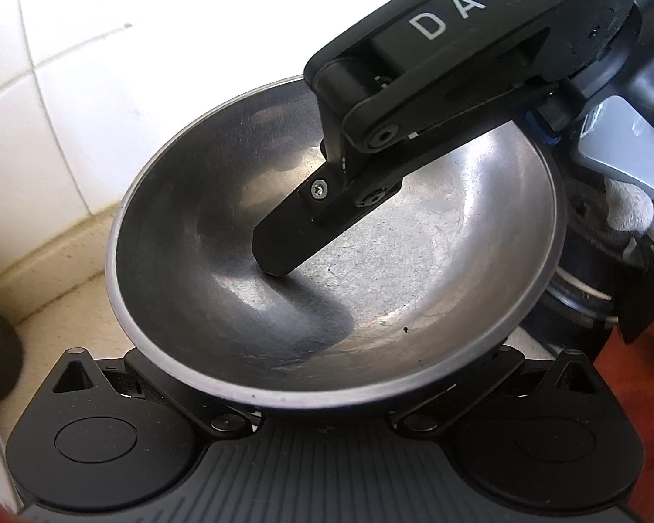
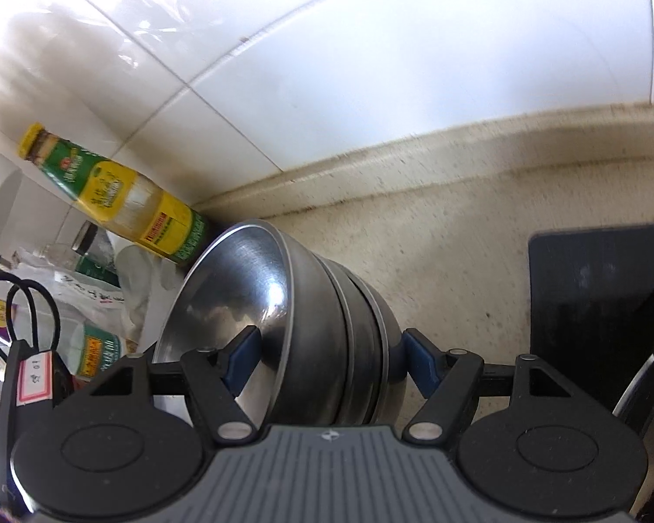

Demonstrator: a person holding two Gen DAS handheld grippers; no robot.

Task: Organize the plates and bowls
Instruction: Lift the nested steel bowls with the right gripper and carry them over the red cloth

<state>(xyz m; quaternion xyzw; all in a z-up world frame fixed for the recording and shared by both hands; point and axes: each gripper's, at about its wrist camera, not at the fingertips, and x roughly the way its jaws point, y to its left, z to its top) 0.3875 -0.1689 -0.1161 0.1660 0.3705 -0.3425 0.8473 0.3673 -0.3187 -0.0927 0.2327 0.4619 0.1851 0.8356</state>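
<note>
Three nested steel bowls (image 2: 327,327), held as one stack in the right gripper (image 2: 327,355): one blue-padded finger (image 2: 242,357) inside the innermost bowl, the other against the outermost base, clamped across all the walls (a grip that probably keeps the set from sliding apart). Stack carried above the speckled surface (image 2: 458,261), tipped on its side; its axis runs roughly level, mouths opening toward the oil bottle (image 2: 122,196) and the clutter at the tiled wall (image 2: 370,65).

Left wrist view: the bowl interior (image 1: 414,283) faces this camera, the right gripper's black finger (image 1: 292,244) lying across it. Left gripper (image 1: 327,409): fingertips hidden beneath the near rim, so cannot tell whether released or clenched.

Dark flat board (image 2: 601,283), lying apart on the surface.
</note>
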